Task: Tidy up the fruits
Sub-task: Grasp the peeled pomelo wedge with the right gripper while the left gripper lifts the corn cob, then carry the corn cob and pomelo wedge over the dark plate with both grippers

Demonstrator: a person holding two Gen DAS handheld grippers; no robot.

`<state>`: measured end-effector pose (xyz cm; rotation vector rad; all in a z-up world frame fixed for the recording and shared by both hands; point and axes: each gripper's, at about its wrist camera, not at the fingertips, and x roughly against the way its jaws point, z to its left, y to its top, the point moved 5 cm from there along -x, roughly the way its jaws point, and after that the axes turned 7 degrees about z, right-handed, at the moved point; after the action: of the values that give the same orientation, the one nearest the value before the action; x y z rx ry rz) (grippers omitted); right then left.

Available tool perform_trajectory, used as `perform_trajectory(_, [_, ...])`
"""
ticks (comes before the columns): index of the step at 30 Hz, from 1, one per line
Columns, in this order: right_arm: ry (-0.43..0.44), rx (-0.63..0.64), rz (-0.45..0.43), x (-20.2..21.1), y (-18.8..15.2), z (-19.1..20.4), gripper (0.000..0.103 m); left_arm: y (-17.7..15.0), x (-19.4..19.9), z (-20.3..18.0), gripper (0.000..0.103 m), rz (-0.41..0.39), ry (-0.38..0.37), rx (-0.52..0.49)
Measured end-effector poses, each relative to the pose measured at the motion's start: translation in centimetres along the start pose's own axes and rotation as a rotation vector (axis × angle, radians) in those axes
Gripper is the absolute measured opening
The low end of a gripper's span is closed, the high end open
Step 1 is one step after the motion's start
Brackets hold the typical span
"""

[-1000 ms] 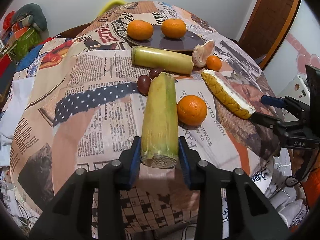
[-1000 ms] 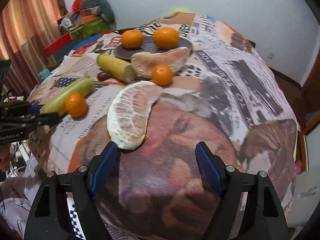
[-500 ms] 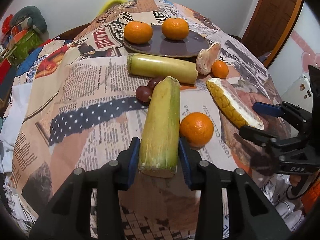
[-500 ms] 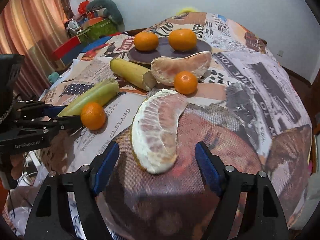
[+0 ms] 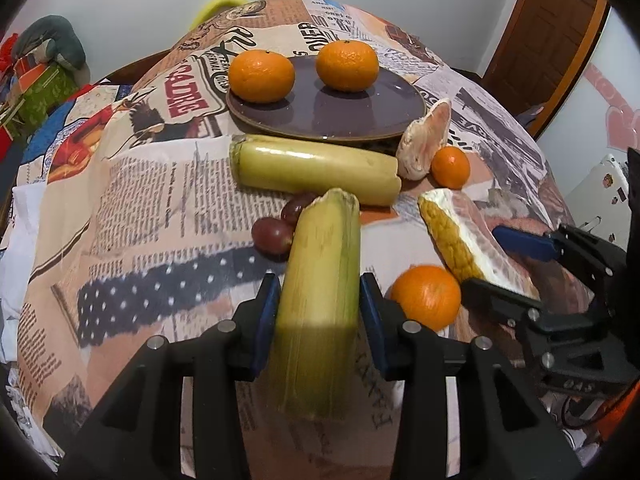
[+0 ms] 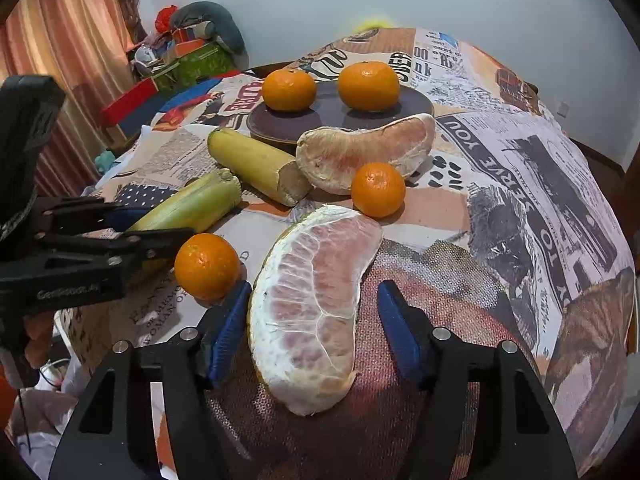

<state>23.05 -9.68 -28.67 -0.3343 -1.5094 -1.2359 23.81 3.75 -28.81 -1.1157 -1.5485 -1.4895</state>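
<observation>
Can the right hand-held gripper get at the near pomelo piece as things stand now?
Probably yes. The pomelo piece already lies between the right hand-held gripper jaws, which have just been closing; nothing blocks it, though a gap remains.

Looks like a home room: newspaper-print tablecloth (image 6: 520, 168), curtains (image 6: 60, 60) at 10 o'clock, wooden door (image 5: 560, 28) at 2, household clutter (image 6: 188, 52) at 11.

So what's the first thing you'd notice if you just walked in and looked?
Probably the big peeled pomelo wedge, pink and white, lying between the open right tongs at the table's near edge. Next, the long green-yellow sugarcane stick between the left tongs, and two bright orange tangerines on the dark purple plate farther back.
</observation>
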Motion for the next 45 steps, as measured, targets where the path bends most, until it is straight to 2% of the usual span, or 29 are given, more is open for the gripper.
perform_trajectory(1, [0.010, 0.005, -0.002, 0.1, 0.0, 0.1, 0.051, 0.2, -0.1, 0.0, 0.040, -0.004, -0.002, 0.002])
perform_trajectory(11, [0.044, -0.004, -0.015, 0.5, -0.1, 0.0, 0.049, 0.0, 0.4, 0.0, 0.037, -0.027, -0.004, -0.007])
perform_trajectory(26, [0.025, 0.012, -0.104, 4.1, 1.0, 0.4, 0.049, -0.5, 6.7, -0.1, 0.037, -0.158, -0.013, 0.006])
perform_trajectory(35, [0.006, 0.019, -0.189, 6.4, 3.6, 0.0, 0.049, 2.0, 10.5, -0.6, 0.037, -0.268, -0.033, 0.011])
perform_trajectory(45, [-0.004, 0.002, -0.242, 6.7, 6.5, -1.7, 0.049, 5.9, 10.9, -0.7, 0.037, -0.314, -0.051, 0.014])
